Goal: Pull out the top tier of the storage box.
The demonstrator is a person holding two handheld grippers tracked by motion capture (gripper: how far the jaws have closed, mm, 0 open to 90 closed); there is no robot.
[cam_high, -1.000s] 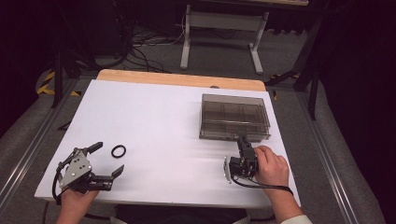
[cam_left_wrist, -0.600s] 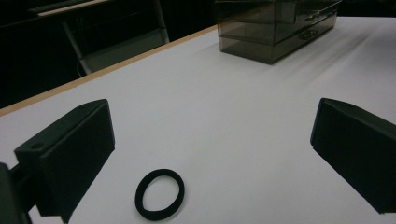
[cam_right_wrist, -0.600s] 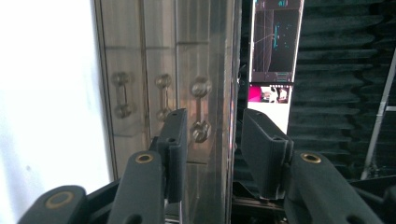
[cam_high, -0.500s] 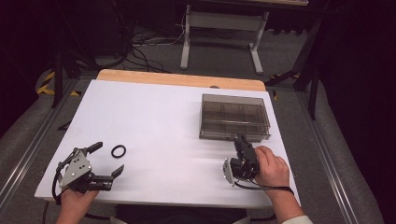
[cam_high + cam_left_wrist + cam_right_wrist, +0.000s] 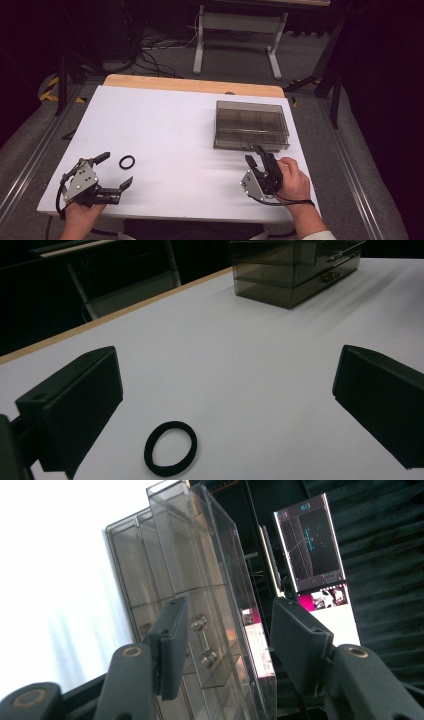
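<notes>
A smoky clear drawer box stands at the right of the white table. My right gripper is rolled on its side just in front of the box, with a hand around it. Its jaws have just been opening and now stand apart. In the right gripper view a drawer's metal handle shows in the gap, and neither pad touches it. A black ring lies flat near the table's front left. My left gripper is wide open just beside it; the ring lies low between its jaws.
The box is far off across the table in the left gripper view. A wooden strip runs along the table's far edge. A metal stand and cables are on the floor beyond. A lit screen shows behind the box.
My right gripper has lifted slightly and drawn back a little from the box front, and its jaws have spread wider. The left gripper and the ring have stayed put.
</notes>
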